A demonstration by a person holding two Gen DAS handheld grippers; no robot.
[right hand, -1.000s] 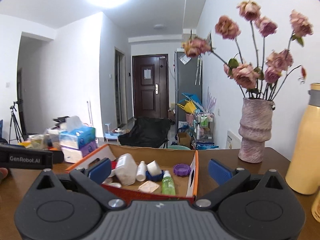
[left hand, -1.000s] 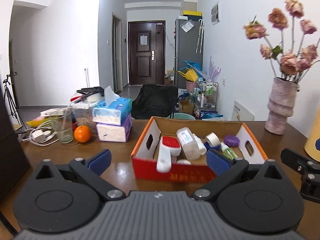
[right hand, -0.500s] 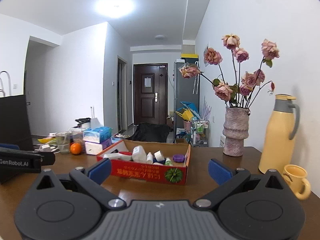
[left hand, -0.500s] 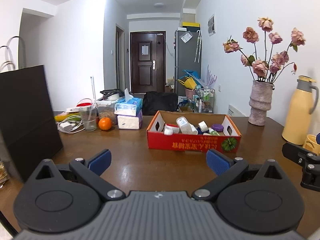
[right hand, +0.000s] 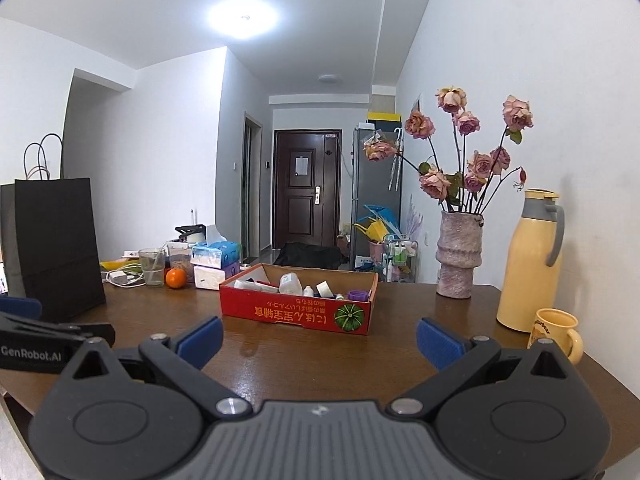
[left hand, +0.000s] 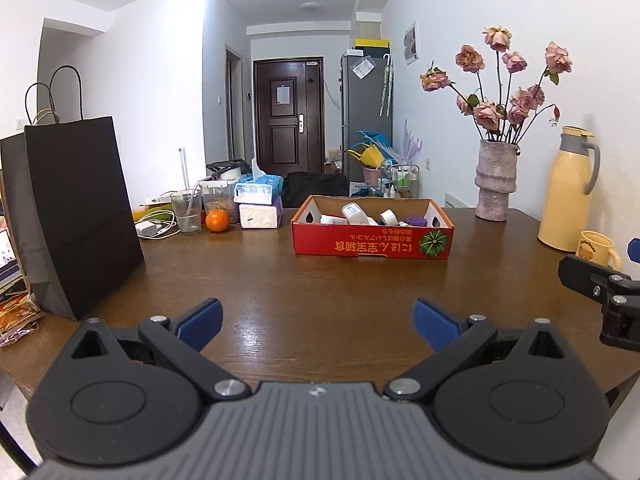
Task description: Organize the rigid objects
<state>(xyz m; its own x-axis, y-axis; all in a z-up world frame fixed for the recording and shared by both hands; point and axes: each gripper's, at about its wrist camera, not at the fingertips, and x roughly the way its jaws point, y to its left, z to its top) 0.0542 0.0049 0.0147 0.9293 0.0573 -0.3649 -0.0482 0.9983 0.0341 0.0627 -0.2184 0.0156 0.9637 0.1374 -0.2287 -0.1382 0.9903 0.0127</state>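
Both hand-held grippers, left (left hand: 316, 322) and right (right hand: 319, 336), gape wide, empty; grip the light, stiff, slippery white bottle (left hand: 355, 214) in the red box (left hand: 372, 242) across its flat sides.

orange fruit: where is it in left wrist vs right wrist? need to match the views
Left wrist: the orange sits left of centre on the far side of the table, between the drinking glass and the tissue packs.
Right wrist: the orange is left of centre, beside the glass again.
Shared landmark: the red cardboard box, right of the orange in both.
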